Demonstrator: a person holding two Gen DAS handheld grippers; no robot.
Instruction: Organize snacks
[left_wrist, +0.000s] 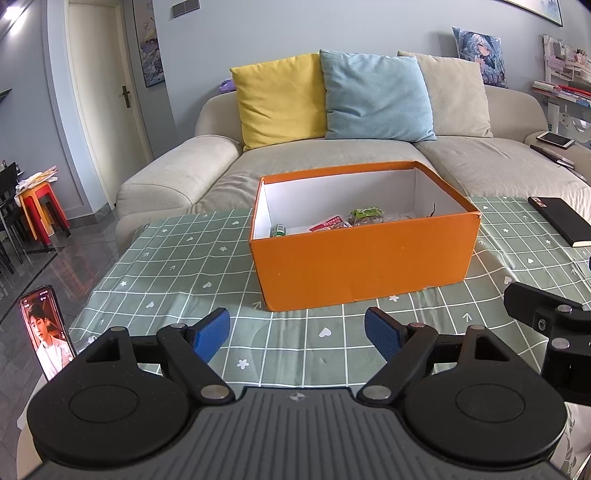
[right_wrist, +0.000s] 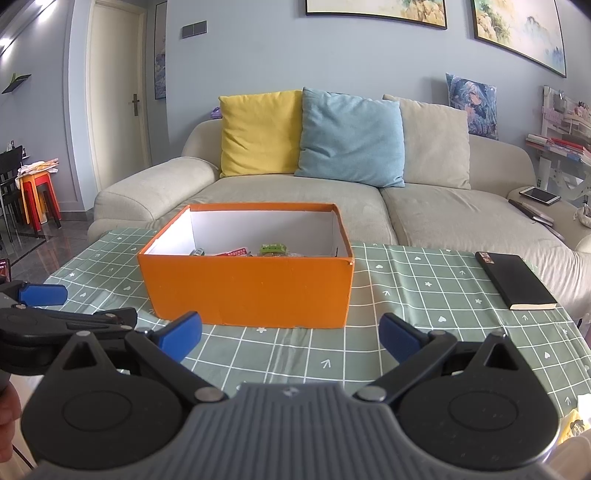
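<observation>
Sitting on the tabletop (right_wrist: 424, 280), the orange box (left_wrist: 364, 264) holds snack packets (left_wrist: 364, 215); both grippers' jaws gape wide, empty.

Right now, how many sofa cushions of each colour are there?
Yellow cushion: 1
Blue cushion: 1
Beige cushion: 1
Printed anime cushion: 1
Total: 4
</observation>
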